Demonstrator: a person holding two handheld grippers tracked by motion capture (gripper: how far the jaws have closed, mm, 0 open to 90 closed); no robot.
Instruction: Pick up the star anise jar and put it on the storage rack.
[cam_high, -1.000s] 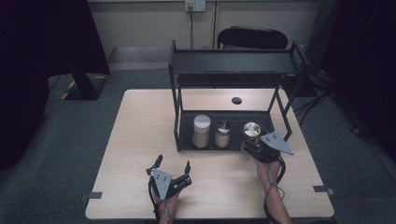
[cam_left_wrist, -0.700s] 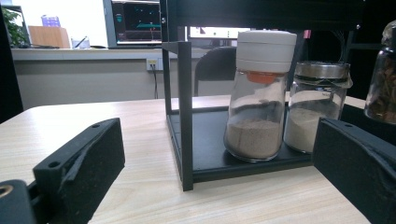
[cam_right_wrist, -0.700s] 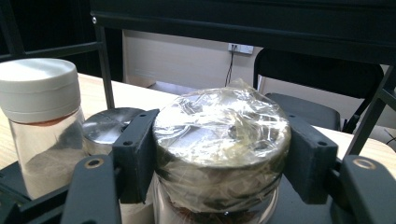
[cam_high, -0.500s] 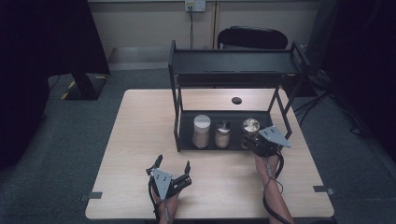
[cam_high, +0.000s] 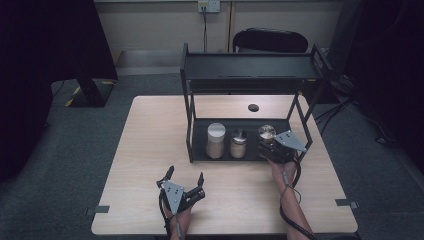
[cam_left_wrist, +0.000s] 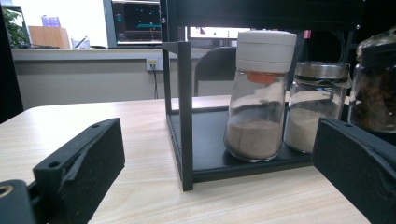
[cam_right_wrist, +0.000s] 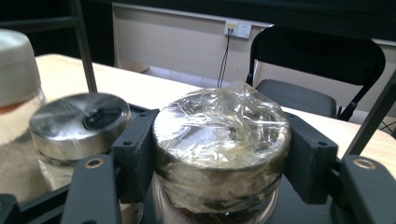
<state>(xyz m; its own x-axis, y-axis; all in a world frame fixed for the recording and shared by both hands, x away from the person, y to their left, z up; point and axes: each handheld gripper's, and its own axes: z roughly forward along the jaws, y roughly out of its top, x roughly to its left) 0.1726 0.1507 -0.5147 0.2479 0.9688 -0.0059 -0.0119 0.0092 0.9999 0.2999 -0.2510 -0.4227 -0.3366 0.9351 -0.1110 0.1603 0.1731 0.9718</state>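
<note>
- On the rack's (cam_high: 190, 125) lower shelf, at its three-o'clock end, the wrapped jar (cam_high: 266, 133) is sitting beside the steel-lidded jar (cam_high: 239, 143) and the white-capped jar (cam_high: 216, 140).
- The right hand-held gripper (cam_high: 272, 148) is clamping that wrapped jar's lid.
- The left hand-held gripper (cam_high: 186, 183) is resting on the table (cam_high: 145, 150) at six o'clock, jaws standing apart.

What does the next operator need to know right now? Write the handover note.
Right hand-held gripper: shut on the plastic-wrapped jar, at the right end of the rack's bottom shelf.
Left hand-held gripper: open, holding nothing, low over the table in front of the rack.
White-capped jar and metal-lidded jar stand side by side on that shelf, left of the gripped one.
Done: two jars shelved.
Left: whether the third jar is resting on the shelf cannot be told; confirm before releasing.
</note>
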